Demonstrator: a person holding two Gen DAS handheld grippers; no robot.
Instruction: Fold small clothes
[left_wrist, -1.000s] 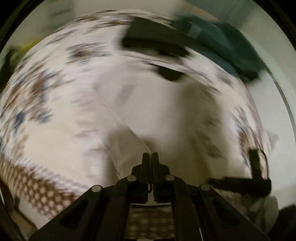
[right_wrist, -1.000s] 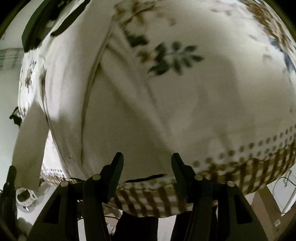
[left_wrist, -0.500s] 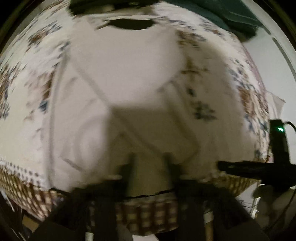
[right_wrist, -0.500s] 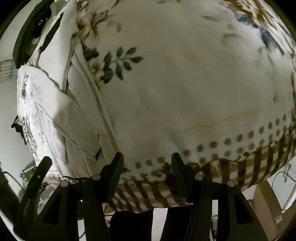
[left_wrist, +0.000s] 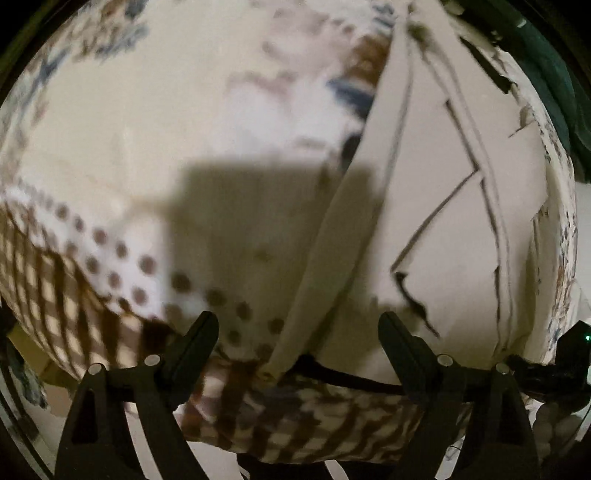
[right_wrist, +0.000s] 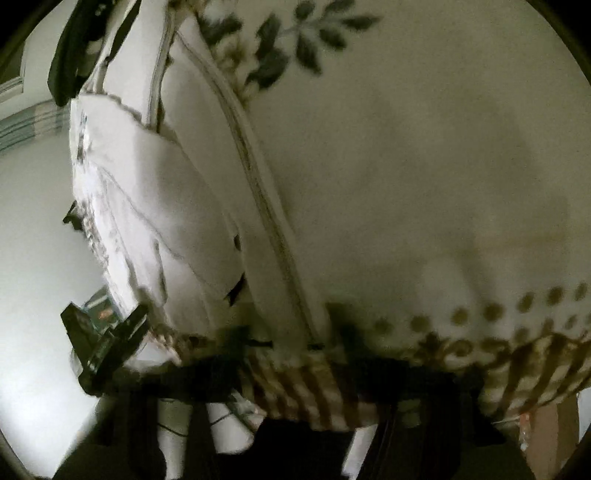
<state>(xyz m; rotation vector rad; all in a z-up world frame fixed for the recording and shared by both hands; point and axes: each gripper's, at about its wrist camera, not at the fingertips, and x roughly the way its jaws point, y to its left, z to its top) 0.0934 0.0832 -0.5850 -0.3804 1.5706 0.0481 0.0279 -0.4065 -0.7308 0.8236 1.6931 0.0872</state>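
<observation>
My left gripper (left_wrist: 297, 332) stood wide apart, gripping nothing, its fingers astride the folded white garment (left_wrist: 436, 206) lying on the floral tablecloth (left_wrist: 110, 147). My right gripper (right_wrist: 291, 343) was blurred, seemingly spread, beside the same garment's near edge

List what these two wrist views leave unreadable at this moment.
- Right gripper: right wrist view, motion blur smears the fingers; jaw state unclear.
- White garment: left wrist view, its far end is cut off by the lens edge.
- Dark green cloth: left wrist view, mostly outside the frame.
</observation>
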